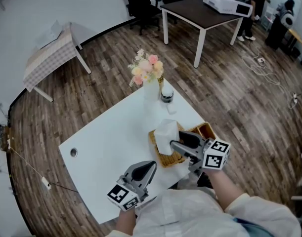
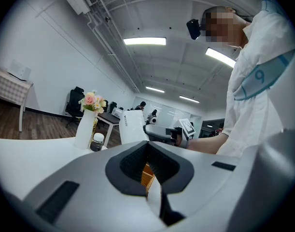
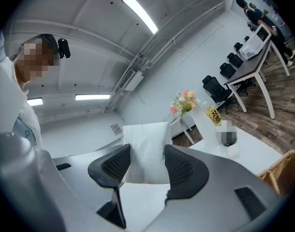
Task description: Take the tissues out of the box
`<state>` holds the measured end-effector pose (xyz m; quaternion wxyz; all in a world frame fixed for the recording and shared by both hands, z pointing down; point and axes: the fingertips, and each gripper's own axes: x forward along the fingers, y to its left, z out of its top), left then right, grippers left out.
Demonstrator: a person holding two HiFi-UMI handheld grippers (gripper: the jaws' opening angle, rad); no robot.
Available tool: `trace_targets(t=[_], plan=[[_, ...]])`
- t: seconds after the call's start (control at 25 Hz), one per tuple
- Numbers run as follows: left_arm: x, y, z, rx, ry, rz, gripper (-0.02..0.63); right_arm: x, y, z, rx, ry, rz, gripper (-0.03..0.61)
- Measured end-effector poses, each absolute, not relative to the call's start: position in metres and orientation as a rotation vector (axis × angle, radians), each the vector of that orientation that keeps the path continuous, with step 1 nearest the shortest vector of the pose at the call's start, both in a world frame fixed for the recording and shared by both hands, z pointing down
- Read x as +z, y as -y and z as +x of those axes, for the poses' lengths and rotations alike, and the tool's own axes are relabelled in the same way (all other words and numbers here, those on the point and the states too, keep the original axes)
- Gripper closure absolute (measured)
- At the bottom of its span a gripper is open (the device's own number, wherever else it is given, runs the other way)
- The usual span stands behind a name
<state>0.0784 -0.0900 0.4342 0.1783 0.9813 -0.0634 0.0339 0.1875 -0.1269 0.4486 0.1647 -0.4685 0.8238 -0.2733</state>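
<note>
Right claw (image 3: 147, 151) is closed on the white soft pack of tissues (image 3: 145, 134). Its own view shows a dark ribbed pad against each side of the pack, which stands upright between them. Left claw (image 2: 147, 144) has its tips together with nothing in them. Through the slit behind the tips, its view shows a strip of the tan woven wicker basket (image 2: 147, 176).

From above, the pack rises out of that basket, which sits close to the right-hand edge of the white rectangular table (image 1: 101, 147). The left claw lies at the near edge, just beside the basket's front corner. Left of the basket the tabletop is bare over a wide stretch. Towards the far corner stand a white vase of pink and cream flowers (image 1: 151, 83) and a small dark jar (image 1: 166, 95), both apart from the pack. Brown plank floor (image 1: 225, 93) lies all round the table.

Only the left claw's view shows the pack's flat face with a line of print too small to read, and the right claw reaching it from the side. The head view hides the pad contact under the claw's grey body.
</note>
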Motion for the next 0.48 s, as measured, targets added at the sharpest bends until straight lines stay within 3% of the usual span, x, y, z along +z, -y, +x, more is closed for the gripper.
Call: trace_targets(t=[0.48], plan=[[0.4363, 0.0923, 0.0843, 0.111, 0.173, 2.773, 0.612, 0.4491, 0.1291, 0.1931, -0.784, -2.333, -1.325, 0.334]])
